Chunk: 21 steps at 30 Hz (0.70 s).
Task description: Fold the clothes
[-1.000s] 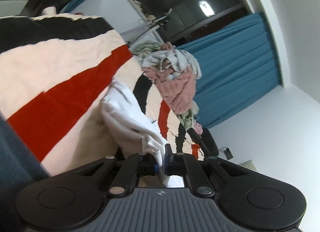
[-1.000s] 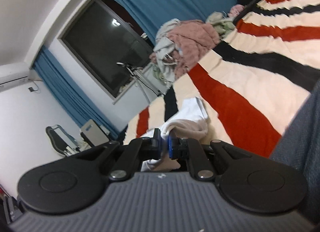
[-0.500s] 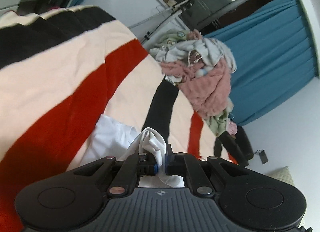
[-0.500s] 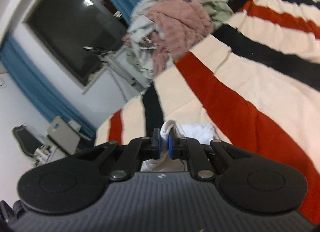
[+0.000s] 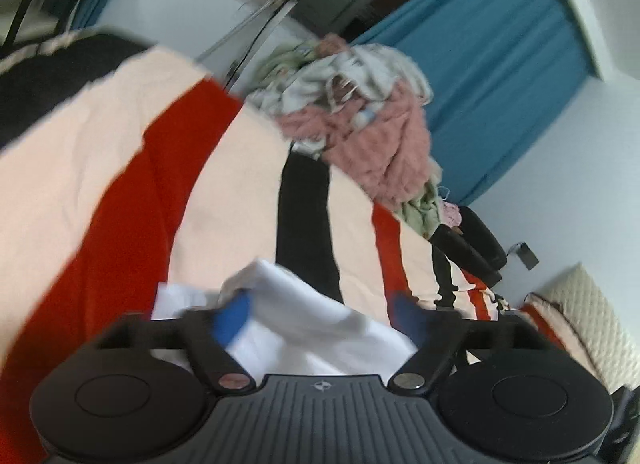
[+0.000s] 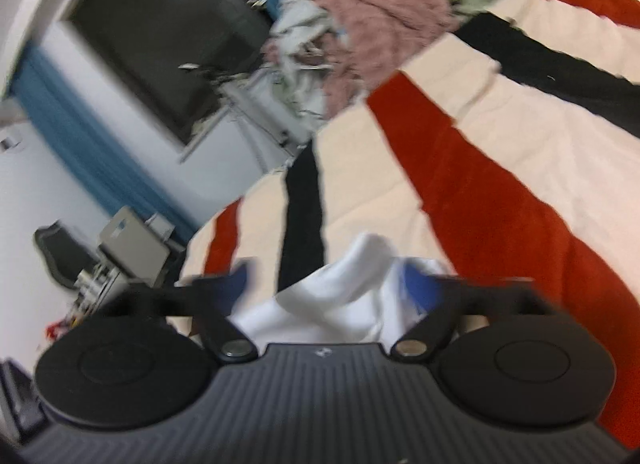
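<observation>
A: What is the garment, and where does it lie?
B: A white garment (image 5: 320, 328), plain and soft, bunched into rumpled folds. It rests on the striped blanket (image 5: 100, 184), at six o'clock in both wrist views, and is blurred in each.

A: How do the jaws stand?
B: The left gripper (image 5: 320, 314) has just been opening; its blue pads (image 5: 234, 318) stand wide, the cloth lying loose between them, not pinched. The right gripper (image 6: 332, 284) has likewise just been opening, with a raised fold of the garment (image 6: 360, 268) between its parted pads (image 6: 418, 284).

A: And farther out?
B: At one o'clock in the left view, a pile of clothes (image 5: 372, 128), pink and pale; behind it, a blue curtain (image 5: 500, 64).
</observation>
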Motion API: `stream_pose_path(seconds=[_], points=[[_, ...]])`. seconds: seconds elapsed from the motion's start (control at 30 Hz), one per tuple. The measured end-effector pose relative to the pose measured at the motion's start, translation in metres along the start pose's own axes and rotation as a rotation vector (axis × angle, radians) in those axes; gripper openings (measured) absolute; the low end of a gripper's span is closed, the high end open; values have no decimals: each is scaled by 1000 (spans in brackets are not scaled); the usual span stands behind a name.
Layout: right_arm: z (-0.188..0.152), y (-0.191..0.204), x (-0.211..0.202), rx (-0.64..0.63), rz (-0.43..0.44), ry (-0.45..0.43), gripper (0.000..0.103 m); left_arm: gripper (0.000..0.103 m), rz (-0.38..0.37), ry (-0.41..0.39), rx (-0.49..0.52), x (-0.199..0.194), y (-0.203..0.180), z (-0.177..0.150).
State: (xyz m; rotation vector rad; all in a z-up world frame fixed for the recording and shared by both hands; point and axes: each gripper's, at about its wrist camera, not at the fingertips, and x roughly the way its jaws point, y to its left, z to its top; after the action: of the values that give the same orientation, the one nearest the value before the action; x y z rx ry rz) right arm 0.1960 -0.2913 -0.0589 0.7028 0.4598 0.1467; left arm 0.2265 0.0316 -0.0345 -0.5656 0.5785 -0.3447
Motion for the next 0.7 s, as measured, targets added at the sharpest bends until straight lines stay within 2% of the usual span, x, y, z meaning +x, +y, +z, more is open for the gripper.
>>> stream_pose_path(seconds=[0.03,0.1,0.17,0.2,0.23,0.3,0.37,0.53,0.7], points=[[-2,4,0,-42,25,10,93,90,-6,-18,28,-2,-2,0],[-4,9,7,-101,52,47,91,90,26,2,76,3,-6,-2],[-9,15,20,-206,5,89,61,90,83,43,127,13,-10,-8],[-14,18,28,-274,-44,113,35,90,109,69,143,18,-10,-12],[-19,21,37,-348,-105,138,29,89,146,103,165,26,-10,-17],[-28,18,51,-388,-141,177,29,88,232,136,219,35,-9,-27],[-33,17,57,-400,-149,194,29,85,269,168,249,42,-5,-35],[-33,34,35,-432,-138,156,31,85,273,153,313,24,-15,-39],[-32,53,-17,-460,-121,89,31,85,253,137,390,-20,-39,-58]])
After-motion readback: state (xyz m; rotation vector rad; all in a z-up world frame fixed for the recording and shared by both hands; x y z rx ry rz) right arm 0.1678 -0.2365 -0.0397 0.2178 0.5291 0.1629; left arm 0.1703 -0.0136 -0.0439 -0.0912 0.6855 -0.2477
